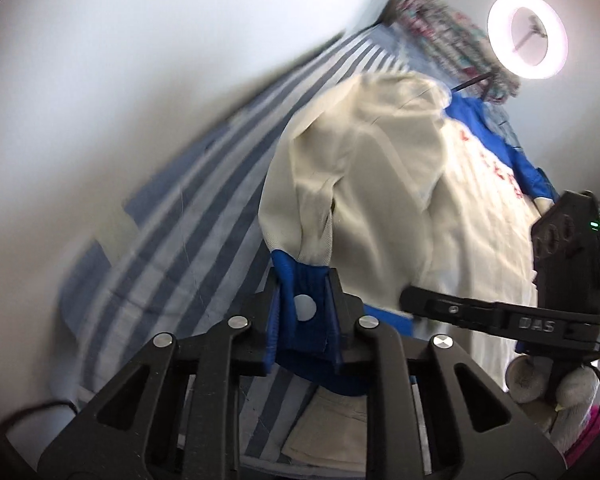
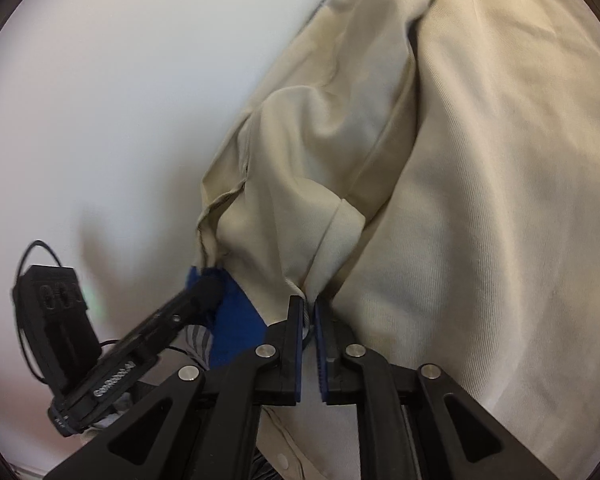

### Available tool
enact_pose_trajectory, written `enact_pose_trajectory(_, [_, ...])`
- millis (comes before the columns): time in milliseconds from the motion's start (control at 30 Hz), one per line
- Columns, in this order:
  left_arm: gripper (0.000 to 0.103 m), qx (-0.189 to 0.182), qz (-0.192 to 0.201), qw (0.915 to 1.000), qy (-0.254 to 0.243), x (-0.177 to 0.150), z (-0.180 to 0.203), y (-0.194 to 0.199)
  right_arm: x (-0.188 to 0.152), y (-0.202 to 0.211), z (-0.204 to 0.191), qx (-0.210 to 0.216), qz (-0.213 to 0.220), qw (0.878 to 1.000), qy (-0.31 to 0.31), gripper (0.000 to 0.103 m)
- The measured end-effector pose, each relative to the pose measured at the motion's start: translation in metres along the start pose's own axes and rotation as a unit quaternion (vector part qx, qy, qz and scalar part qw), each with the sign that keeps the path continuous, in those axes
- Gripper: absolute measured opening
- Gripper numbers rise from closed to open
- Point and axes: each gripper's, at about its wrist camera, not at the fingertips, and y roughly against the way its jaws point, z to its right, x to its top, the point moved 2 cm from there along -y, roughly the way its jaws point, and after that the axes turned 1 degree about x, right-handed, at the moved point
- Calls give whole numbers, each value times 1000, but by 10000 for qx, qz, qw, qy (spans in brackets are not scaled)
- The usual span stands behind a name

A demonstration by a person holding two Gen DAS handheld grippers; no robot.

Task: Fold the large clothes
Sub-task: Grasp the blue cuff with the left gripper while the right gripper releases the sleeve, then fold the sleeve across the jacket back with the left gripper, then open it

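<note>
A lit ring light (image 1: 527, 35) glows above the striped sheet (image 1: 172, 216).

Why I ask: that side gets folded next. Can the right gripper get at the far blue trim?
Probably not yet: the right gripper is pinching the cream jacket, though the blue trim lies uncovered.

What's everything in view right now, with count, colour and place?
jacket: one, cream, lying on the striped bed cover; red lettering on its front.
blue cuff: one, blue with a white snap, at the sleeve end, between the left gripper's pads.
striped bed cover: one, blue and grey stripes, under the jacket.
patterned fabric: one blurred heap, multicoloured, at the far end of the bed.
ring light: one, white, lit, top right of the left wrist view.
wall: white, beside the bed.
left gripper: one, black, pads pressed on the blue cuff.
right gripper: one, black, pads nipping cream sleeve fabric.
</note>
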Motion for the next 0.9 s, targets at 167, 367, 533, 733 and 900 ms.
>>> enact_pose_trajectory(167, [16,76,615,9966,-543,12,17,50,10,35,-8,21,532,9984,194,28])
enact_pose_trajectory(367, [16,198,818,9893,-1194,13,30,77,48,46,0,-312,1034,9940,196,28])
enact_pose_trajectory(533, [16,119,873,9871,-1336,7,38,81,59,-8,31,-443,717,9962,-205,28])
enact_pose_trajectory(733, [16,5,833,9836,-1600,-10,43,85,68,13,43,-416,839,9949,-378,39])
enact_pose_trajectory(900, [16,-140,821,9781,-1908,-19,53,89,96,56,28,-558,1355,9890,-192,71])
